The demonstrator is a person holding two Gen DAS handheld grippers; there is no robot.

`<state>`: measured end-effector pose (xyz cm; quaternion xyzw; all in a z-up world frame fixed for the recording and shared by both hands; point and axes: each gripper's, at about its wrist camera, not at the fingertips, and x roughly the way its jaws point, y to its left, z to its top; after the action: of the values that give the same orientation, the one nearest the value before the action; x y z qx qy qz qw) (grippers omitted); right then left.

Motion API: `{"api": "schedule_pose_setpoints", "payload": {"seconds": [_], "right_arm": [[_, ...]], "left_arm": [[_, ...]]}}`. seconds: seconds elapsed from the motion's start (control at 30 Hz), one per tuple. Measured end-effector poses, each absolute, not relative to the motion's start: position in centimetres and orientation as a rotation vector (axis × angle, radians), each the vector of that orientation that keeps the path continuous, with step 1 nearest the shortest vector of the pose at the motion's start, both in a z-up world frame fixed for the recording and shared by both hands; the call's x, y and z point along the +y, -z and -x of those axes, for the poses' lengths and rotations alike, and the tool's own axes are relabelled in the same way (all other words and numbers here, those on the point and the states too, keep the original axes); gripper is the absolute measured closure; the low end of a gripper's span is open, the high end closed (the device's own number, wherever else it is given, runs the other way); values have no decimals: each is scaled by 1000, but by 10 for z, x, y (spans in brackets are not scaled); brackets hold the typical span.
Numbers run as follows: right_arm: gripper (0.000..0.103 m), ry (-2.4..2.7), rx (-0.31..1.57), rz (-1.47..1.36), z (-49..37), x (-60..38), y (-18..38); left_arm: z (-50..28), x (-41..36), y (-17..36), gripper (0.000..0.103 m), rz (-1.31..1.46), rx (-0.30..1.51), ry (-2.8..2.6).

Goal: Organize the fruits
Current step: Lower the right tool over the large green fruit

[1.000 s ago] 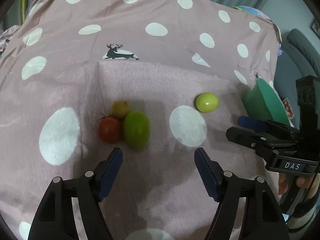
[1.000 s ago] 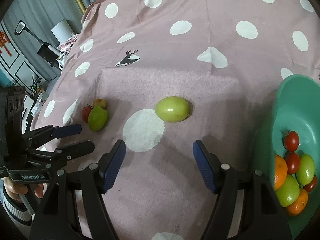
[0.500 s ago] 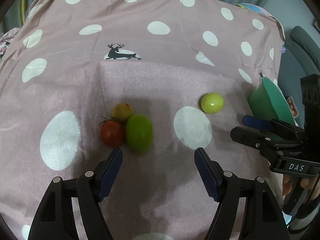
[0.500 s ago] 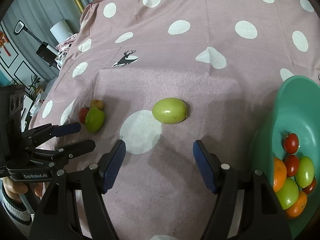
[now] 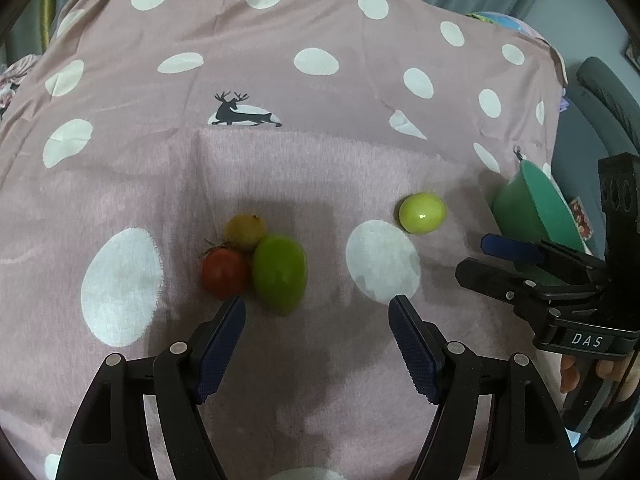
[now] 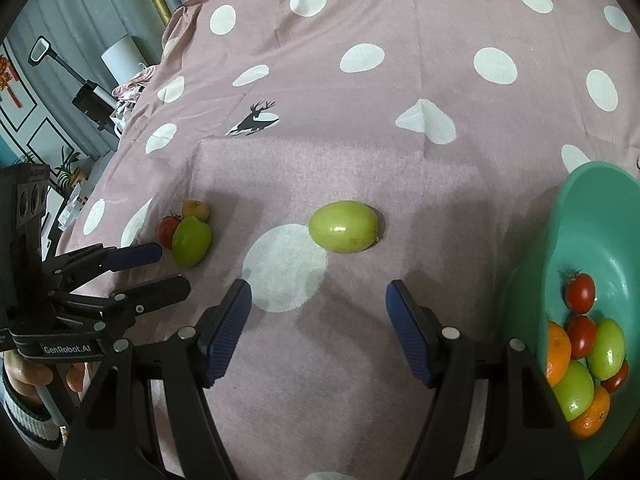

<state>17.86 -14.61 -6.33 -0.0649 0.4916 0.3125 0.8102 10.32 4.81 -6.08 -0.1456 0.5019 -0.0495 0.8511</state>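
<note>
A pink cloth with white dots [image 5: 320, 160] is spread over the bench. In the left wrist view, the left gripper [image 5: 316, 308] is seen low in the frame with its blue-padded fingers [image 5: 218, 344] spread apart and nothing between them. Just beyond the left finger, at about 11 o'clock from the gap, three fruits are clustered and touching: a red tomato [image 5: 224, 272], a dark green fruit [image 5: 280, 274] and a small yellowish fruit [image 5: 245, 230] behind them. A pale green fruit [image 5: 422, 213] lies alone at about 1 o'clock, well apart from the cluster.

The right gripper [image 6: 318, 300] is likewise held with its fingers [image 6: 228, 332] spread and empty. In its view the pale green fruit [image 6: 344, 226] is found at 12 o'clock, just past the fingertips and untouched. A green bowl [image 6: 592, 208] sits at 3 o'clock at the cloth's edge, holding tomatoes, green fruits and oranges [image 6: 556, 352]. The cluster of three is seen at 10 o'clock, beside the other gripper, which is gripped by a hand [image 6: 28, 376] in a striped cuff.
</note>
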Motion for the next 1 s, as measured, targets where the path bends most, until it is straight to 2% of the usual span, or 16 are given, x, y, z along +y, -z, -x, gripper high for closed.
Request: {"api": "schedule_pose_setpoints", "payload": {"seconds": [1.0], "right_arm": [[33, -646, 1028, 177, -190, -134, 61]], "left_arm": [[-112, 49, 57, 28, 292, 1031, 123]]}}
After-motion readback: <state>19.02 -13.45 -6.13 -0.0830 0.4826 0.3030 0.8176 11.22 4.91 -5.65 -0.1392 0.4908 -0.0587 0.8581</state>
